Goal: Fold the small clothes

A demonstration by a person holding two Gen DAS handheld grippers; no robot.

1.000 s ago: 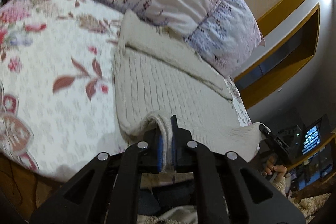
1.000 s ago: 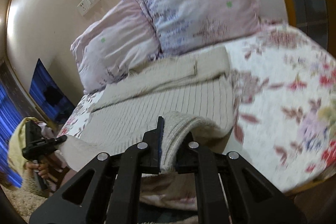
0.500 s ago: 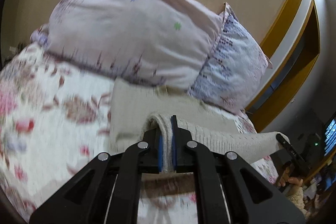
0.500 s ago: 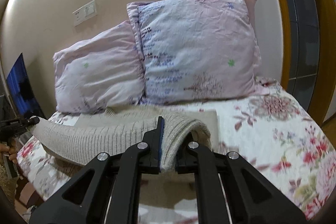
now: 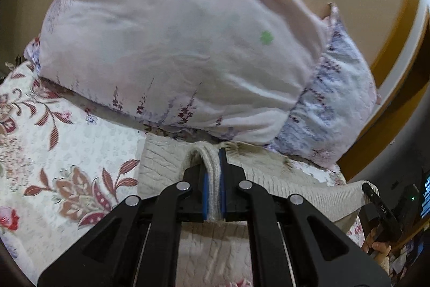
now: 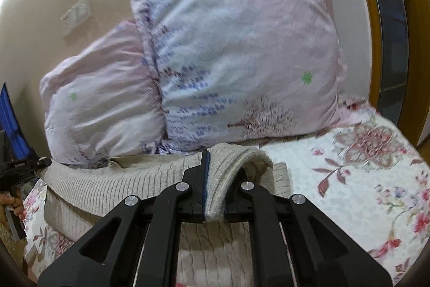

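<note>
Since the earlier frame both claws have carried the hem of the beige knit sweater (image 5: 295,184) forward over its own body, from the near edge of the bed (image 5: 67,152) toward the pillows (image 5: 174,58); the left claw (image 5: 213,174) is pinching one corner of the hem, and the right claw (image 6: 215,179) is pinching the other corner; the fabric hangs stretched between them, probably so the fold comes down straight; the lower half of the sweater lies flat on the floral bedcover, just in front of the pillows.
</note>
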